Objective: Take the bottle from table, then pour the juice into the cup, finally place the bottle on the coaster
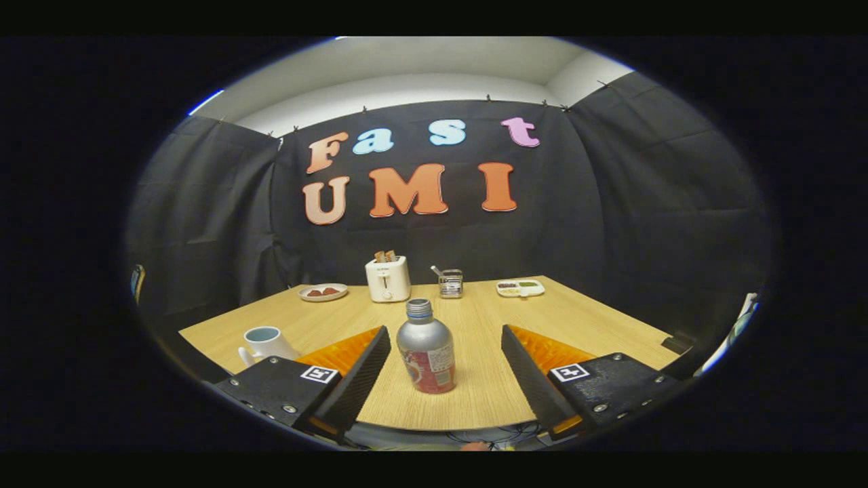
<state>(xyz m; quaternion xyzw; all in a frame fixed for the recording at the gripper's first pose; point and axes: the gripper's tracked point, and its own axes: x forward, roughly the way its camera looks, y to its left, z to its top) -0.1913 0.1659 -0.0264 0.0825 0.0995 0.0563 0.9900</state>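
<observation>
- At the far edge of the wooden table, from left to right: a plate, a white toaster, a small metal holder, a divided tray.
- A mug stands near left, just beyond the left finger.
- The capped metal bottle stands upright between the fingers, touching neither.
- The gripper is level, fingers spread wide apart.

The gripper camera is riding low at the near edge of the tabletop, facing across it toward the toaster by the back wall, the spread jaws framing the bottle standing close ahead.
</observation>
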